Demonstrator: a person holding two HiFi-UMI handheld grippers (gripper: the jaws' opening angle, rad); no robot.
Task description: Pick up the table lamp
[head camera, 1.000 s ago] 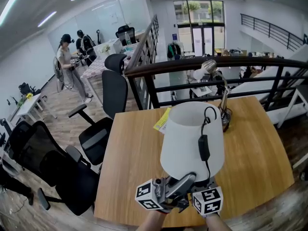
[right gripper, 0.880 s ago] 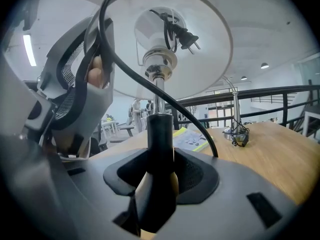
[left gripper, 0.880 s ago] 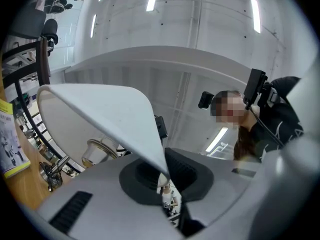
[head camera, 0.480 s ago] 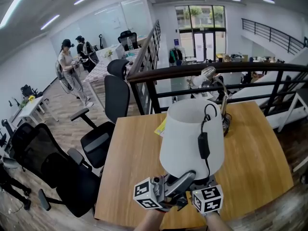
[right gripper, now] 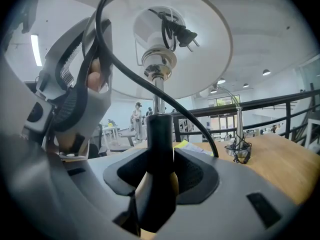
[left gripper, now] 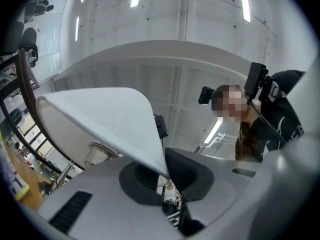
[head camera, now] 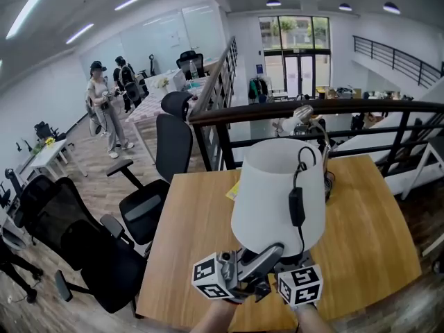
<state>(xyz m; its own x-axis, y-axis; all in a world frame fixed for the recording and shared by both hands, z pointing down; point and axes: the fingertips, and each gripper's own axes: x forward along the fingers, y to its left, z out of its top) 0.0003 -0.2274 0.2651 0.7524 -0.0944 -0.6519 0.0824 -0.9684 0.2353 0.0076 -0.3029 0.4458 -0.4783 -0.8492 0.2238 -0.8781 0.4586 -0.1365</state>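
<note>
Grasping the white-shaded table lamp (head camera: 277, 186) by its black stem: right hand-held gripper (right gripper: 157, 184). Left hand-held gripper (left gripper: 162, 176) pinches the shade's edge. Light wooden table (head camera: 191, 227) beyond.

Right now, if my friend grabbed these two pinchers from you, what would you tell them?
Left gripper: shut on the lower edge of the table lamp's shade.
Right gripper: shut on its dark stem.
Cord hangs over the shade, above the wooden table.
Done: both grips taken.
Left: lift. The base is hidden, so I can't tell whether it's off the table.
</note>
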